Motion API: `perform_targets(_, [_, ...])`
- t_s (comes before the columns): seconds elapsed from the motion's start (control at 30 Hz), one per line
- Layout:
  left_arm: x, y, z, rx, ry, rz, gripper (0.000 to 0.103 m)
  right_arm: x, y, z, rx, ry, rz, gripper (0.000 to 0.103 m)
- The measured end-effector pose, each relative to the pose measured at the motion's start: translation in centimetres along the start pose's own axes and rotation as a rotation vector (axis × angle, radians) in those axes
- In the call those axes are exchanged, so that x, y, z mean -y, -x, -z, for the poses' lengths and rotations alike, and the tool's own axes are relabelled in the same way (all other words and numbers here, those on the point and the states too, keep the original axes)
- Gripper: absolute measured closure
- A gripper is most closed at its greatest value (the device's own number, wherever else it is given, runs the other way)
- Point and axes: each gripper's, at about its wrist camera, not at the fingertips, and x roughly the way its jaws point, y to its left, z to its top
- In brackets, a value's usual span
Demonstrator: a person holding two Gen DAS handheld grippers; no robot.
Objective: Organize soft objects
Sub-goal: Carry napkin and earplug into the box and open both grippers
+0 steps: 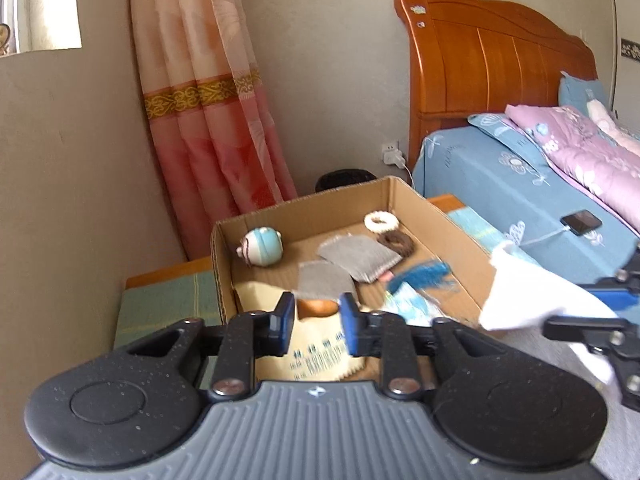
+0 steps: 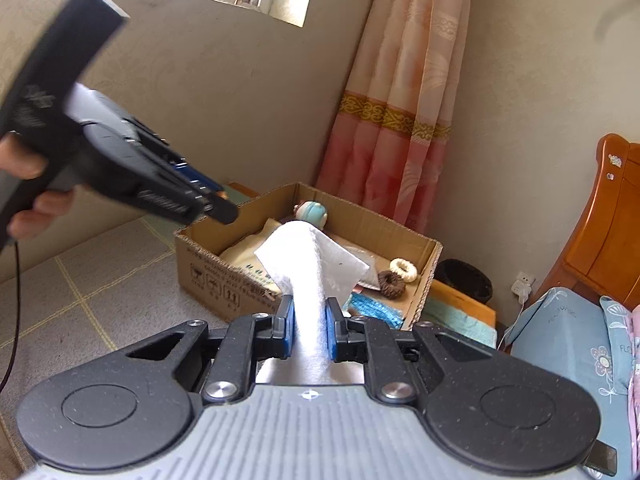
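**Operator:** Cardboard first: the cardboard box (image 1: 404, 196) sits open on the floor mat between the wall and the bed, so loose soft things can be dropped in from above. By its left wall lies a round blue-and-white plush toy (image 1: 262, 246); toward the middle, two grey knit cloths (image 1: 358, 258) overlap; near the far right corner rest a white scrunchie (image 1: 381, 221) and a brown scrunchie (image 1: 396, 242).

**Observer:** And your tools?

**Operator:** My left gripper (image 1: 316, 322) hangs over the near edge with its jaws parted and nothing between them. I judge it free to steady or spread cloth. My right gripper (image 2: 310, 332) is pinched tight on a white cloth (image 2: 310, 276), whose loose end stands up in front of the box.

**Observer:** Why hold it raised?

**Operator:** Probably to clear the box's near wall before lowering it inside.
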Motion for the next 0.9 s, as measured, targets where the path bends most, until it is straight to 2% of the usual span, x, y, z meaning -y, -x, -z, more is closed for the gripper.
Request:
perform_targets(0.07, [-0.7,-1.0,0.1,-0.016,0.028,-0.032,0.026,0.3,-0.5,-0.4,-0.003,0.001,0.008,0.084])
perform_targets(0.13, [-1.0,-0.6,0.9,-0.001,0.05,-0.072,0.017,0.5,-1.0,-0.6,-0.011,-0.004,0.013,0.084])
perform_targets(0.2, [-1.2,0.5,2.1,-0.001,0.054,-0.07,0.015,0.7,-1.5,-0.9,-0.015,-0.01,0.016,0.084])
perform_targets(0.27, [-1.2,1.9,3.4,-0.021,0.07,-0.073,0.011,1.1,-2.1,-1.1,-0.018,-0.016,0.018,0.084])
perform_targets(0.37, [-1.1,4.5,5.6,-0.011,0.108,-0.084,0.004,1.5,-3.2,-1.7,-0.021,-0.029,0.015,0.084])
perform_targets(0.53, [-1.0,7.3,8.9,-0.006,0.183,-0.098,0.003,1.9,-5.5,-3.5,-0.03,-0.056,0.01,0.084])
perform_targets(0.73, [-1.4,8.5,10.6,0.004,0.149,-0.202,0.002,1.6,-8.7,-6.8,-0.043,-0.068,-0.01,0.084])
perform_targets(0.9, [-2.6,9.4,11.7,0.011,0.198,-0.193,0.002,0.1,-12.4,-9.6,-0.068,-0.055,-0.005,0.084])
